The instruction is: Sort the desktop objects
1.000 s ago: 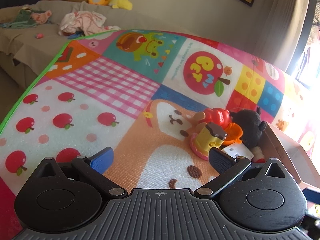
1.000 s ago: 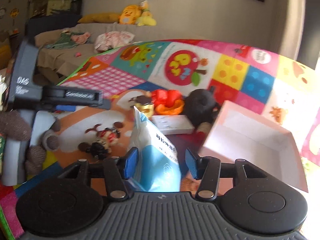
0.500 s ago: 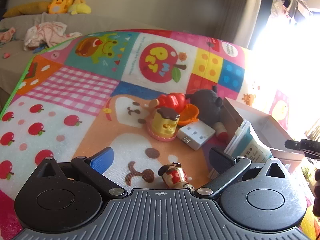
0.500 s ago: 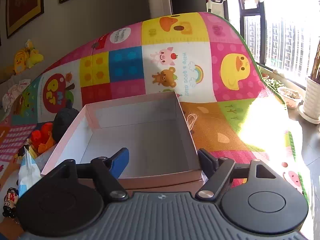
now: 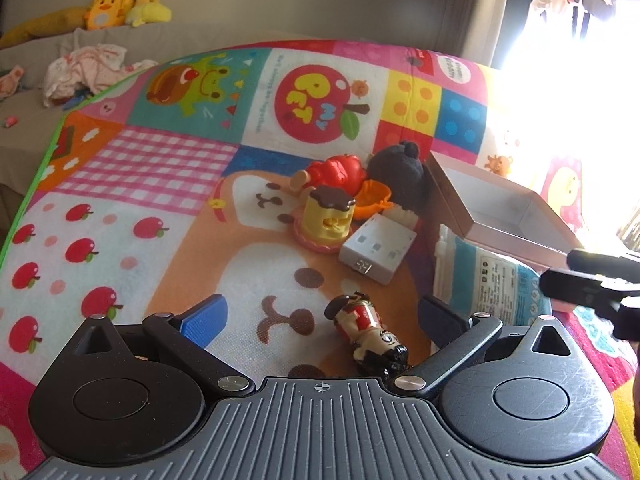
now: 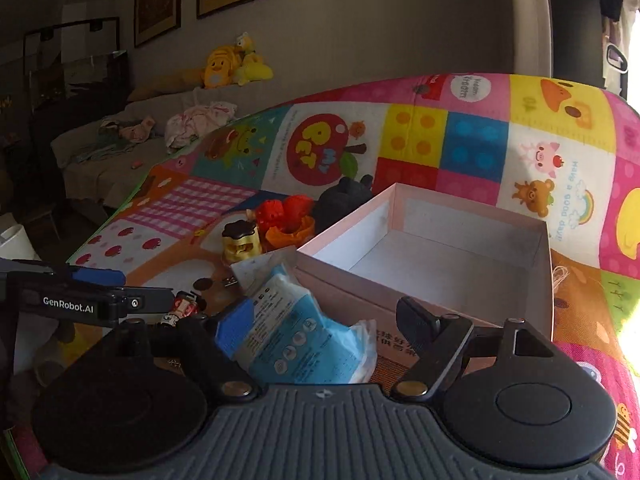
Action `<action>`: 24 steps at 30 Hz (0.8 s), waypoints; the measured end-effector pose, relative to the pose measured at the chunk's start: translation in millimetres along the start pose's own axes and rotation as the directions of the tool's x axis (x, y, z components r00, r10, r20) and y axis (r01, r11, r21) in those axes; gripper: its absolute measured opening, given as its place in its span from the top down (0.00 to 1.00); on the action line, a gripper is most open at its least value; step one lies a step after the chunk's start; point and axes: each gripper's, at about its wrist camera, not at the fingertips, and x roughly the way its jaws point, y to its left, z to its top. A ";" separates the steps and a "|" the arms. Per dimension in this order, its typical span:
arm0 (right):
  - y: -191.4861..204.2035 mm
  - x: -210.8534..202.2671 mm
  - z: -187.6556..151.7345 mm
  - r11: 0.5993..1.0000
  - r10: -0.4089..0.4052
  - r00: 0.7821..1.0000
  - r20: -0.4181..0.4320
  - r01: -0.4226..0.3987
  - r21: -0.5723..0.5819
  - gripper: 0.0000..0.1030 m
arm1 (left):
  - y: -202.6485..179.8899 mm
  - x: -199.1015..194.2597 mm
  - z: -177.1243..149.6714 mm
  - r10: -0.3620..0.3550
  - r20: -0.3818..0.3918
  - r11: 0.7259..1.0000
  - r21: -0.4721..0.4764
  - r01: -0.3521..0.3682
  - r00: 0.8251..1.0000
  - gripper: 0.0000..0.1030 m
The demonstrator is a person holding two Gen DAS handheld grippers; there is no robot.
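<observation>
The blue tissue pack (image 6: 304, 332) is lying against the near-left wall of the pink box (image 6: 472, 216); my right gripper (image 6: 320, 324) jaws are opening around it, my left gripper (image 5: 320, 316) jaws are gaping over a small figurine (image 5: 368, 332).

One box (image 6: 472, 256), one tissue pack (image 6: 296, 332), one charger (image 5: 376, 252), five toys (image 5: 328, 216).

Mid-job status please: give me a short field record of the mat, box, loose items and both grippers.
surface: patchwork play mat
box: pink box, open, nothing seen inside
beside box: blue tissue pack, leaning against its wall
loose pile: pudding toy, white adapter, black plush, red toy
near left gripper: figurine, lying between open jaws
right gripper: jaws opening, pack between them
</observation>
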 end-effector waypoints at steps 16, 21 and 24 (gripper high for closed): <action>-44.4 -47.3 -36.7 0.990 -0.042 0.992 -0.123 0.058 0.130 0.53 | -36.3 17.0 -14.7 -0.175 -0.126 0.981 0.057 0.183 0.977 0.00; -51.2 -37.5 -5.3 0.983 0.035 0.996 -0.082 -0.019 0.182 0.36 | -59.4 15.3 -23.7 -0.301 -0.170 0.943 0.092 0.319 0.938 0.00; -41.4 -16.6 16.1 0.980 0.085 0.993 -0.081 -0.069 0.189 0.36 | -66.5 8.9 -29.6 -0.303 -0.175 0.933 0.148 0.329 0.937 0.00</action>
